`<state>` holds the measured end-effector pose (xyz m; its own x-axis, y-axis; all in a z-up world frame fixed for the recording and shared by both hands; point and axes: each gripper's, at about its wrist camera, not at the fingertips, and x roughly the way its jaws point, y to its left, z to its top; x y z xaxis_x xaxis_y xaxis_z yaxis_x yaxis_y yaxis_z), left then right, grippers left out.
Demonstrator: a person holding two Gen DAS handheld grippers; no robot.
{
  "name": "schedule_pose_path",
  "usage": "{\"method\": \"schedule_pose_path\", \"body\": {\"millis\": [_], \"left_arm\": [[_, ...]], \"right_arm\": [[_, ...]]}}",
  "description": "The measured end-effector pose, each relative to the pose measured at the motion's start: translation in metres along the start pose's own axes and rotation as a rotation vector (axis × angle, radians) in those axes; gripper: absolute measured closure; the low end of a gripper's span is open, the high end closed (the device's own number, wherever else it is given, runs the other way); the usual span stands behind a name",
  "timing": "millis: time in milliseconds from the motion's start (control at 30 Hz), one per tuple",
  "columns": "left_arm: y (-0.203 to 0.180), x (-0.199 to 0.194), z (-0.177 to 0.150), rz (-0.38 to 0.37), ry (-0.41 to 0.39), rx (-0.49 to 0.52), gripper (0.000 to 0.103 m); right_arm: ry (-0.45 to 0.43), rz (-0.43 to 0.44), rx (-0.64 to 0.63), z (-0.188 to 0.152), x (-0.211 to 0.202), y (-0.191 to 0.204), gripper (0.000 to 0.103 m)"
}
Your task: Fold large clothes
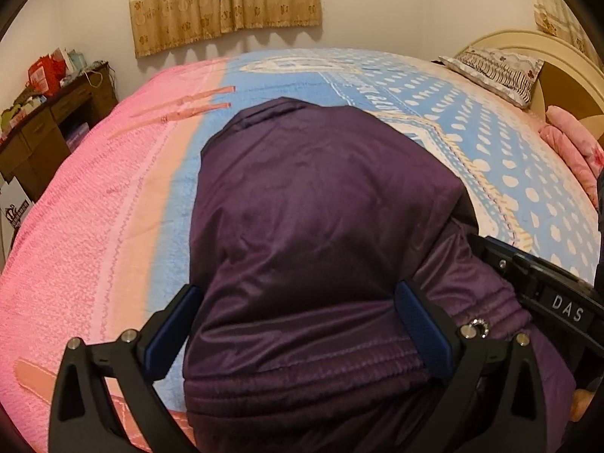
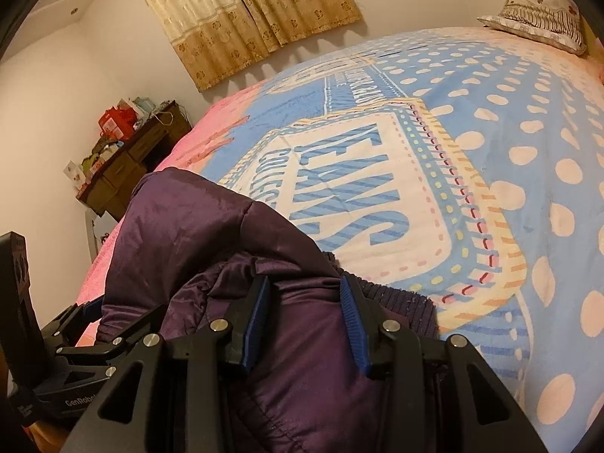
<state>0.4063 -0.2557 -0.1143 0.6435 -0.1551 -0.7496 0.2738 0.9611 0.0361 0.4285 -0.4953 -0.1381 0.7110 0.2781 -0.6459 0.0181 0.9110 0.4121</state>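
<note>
A shiny dark-purple quilted jacket (image 1: 313, 226) is shown bunched on the bed's pink-and-blue dotted blanket (image 1: 113, 196), near its front edge. The left hand-held gripper (image 1: 298, 324) is spread wide around its ribbed hem; the right hand-held gripper (image 2: 305, 317) pinches a fold. Open blanket remains beyond.

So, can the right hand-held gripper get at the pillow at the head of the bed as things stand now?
Probably not at once: the right hand-held gripper has purple jacket fabric between its pads, and the pillow lies at the far corner, across the open bedspread.
</note>
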Motion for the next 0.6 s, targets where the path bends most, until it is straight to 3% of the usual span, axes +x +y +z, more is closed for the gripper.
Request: {"method": "schedule_pose_path", "body": {"millis": [100,200,267,400,600], "left_arm": [[0.002,-0.006,-0.002,-0.013,-0.017,0.000,0.000],[0.023,-0.014,-0.002,-0.139,0.006,-0.050,0.000],[0.040,-0.019,0.001,-0.162,0.007,-0.111,0.000],[0.068,-0.027,0.030,-0.051,-0.080,-0.232,0.000],[0.058,0.044,0.080,0.036,0.085,-0.218,0.000]], "right_arm": [[-0.018,-0.010,0.002,-0.004,-0.005,0.001,0.063],[-0.030,-0.030,-0.015,-0.008,-0.011,0.005,0.063],[-0.035,-0.041,-0.023,-0.009,-0.013,0.007,0.063],[-0.042,-0.029,-0.011,-0.010,-0.015,0.004,0.063],[-0.055,-0.017,0.003,-0.014,-0.017,0.002,0.063]]}}
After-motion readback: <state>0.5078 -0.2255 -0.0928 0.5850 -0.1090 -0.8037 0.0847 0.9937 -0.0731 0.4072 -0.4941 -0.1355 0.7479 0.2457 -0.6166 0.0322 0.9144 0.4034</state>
